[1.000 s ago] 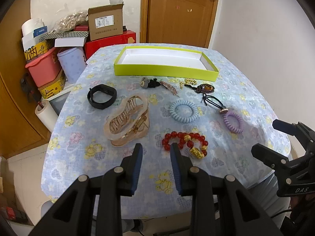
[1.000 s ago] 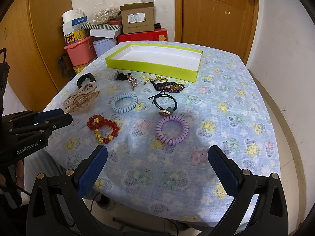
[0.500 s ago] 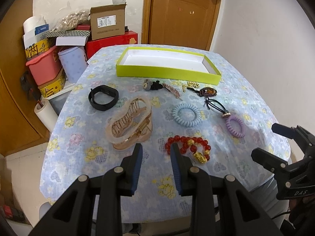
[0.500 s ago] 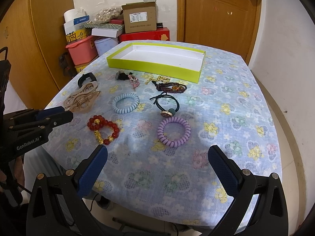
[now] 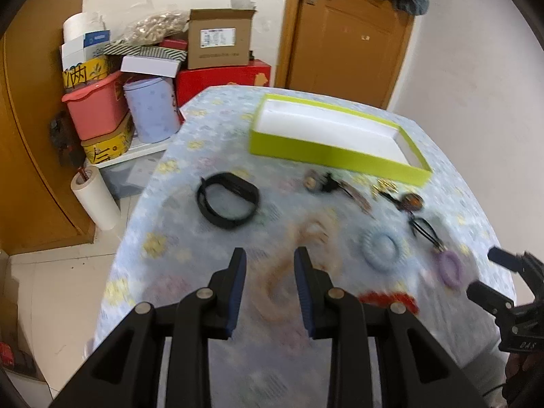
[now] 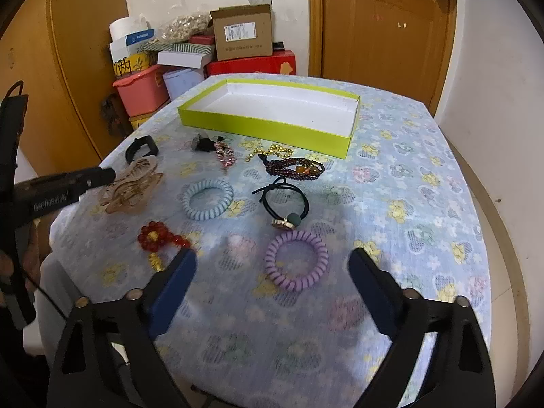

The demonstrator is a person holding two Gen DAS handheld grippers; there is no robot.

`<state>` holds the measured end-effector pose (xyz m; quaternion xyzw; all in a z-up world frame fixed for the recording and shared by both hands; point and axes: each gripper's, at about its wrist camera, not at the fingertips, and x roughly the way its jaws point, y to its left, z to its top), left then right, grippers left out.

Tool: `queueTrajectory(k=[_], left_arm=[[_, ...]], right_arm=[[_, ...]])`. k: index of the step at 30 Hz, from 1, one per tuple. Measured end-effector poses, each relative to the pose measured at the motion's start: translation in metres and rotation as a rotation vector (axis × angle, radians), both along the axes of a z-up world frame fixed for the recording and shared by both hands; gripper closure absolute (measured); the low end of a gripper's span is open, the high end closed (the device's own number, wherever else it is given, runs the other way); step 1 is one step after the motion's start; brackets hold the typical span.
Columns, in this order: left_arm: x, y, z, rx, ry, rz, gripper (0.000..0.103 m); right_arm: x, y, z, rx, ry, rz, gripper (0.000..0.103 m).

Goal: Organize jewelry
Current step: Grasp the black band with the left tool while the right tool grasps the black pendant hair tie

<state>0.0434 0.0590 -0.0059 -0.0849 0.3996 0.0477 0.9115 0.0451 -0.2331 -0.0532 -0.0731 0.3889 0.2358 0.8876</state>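
A lime-green tray (image 6: 265,125) with a white inside stands at the far side of the table; it also shows in the left wrist view (image 5: 333,156). In front of it lie a beige hair claw (image 6: 131,187), black band (image 6: 141,149), blue coil tie (image 6: 207,199), purple coil tie (image 6: 295,260), red bead bracelet (image 6: 158,239), black elastic (image 6: 284,200) and dark bead bracelet (image 6: 292,168). My left gripper (image 5: 270,282) is narrowly open and empty above the blurred hair claw (image 5: 299,258). My right gripper (image 6: 272,272) is wide open, empty, straddling the purple tie.
Boxes, a pink bin (image 6: 141,90) and a paper roll (image 5: 95,200) stand left of the table by a wooden door (image 6: 384,30). A pink rhinestone clip (image 6: 226,154) and gold chain (image 6: 272,153) lie near the tray. The table edge is close below both grippers.
Both grippers have moved forward over the table. The left view is now motion-blurred and sits over the hair claw. The right gripper came down toward the purple tie.
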Motion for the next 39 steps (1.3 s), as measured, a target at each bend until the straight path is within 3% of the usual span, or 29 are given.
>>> queueTrajectory(k=[10,18,21,25,30,34,39], left_arm=[[0.052,0.045,-0.025,-0.007,0.048,0.088,0.073],[0.068,0.052,-0.037,-0.007,0.060,0.097,0.073],[0.070,0.053,-0.037,0.009,0.059,0.099,0.083],[0.072,0.055,-0.037,-0.003,0.052,0.088,0.092],[0.070,0.053,-0.032,-0.004,0.031,0.067,0.093],[0.067,0.050,-0.021,-0.004,0.002,0.050,0.094],[0.064,0.049,-0.009,-0.008,-0.019,0.037,0.094]], right_arm=[[0.033,0.009,-0.007,-0.001,0.028,0.012,0.020],[0.048,0.015,-0.011,-0.008,0.040,0.014,0.020],[0.051,0.017,-0.012,-0.010,0.042,0.017,0.020],[0.057,0.018,-0.013,-0.009,0.053,0.020,0.031],[0.068,0.018,-0.013,-0.011,0.056,0.021,0.037],[0.077,0.018,-0.015,-0.005,0.084,0.038,0.056],[0.070,0.029,-0.021,-0.036,0.096,0.109,0.059]])
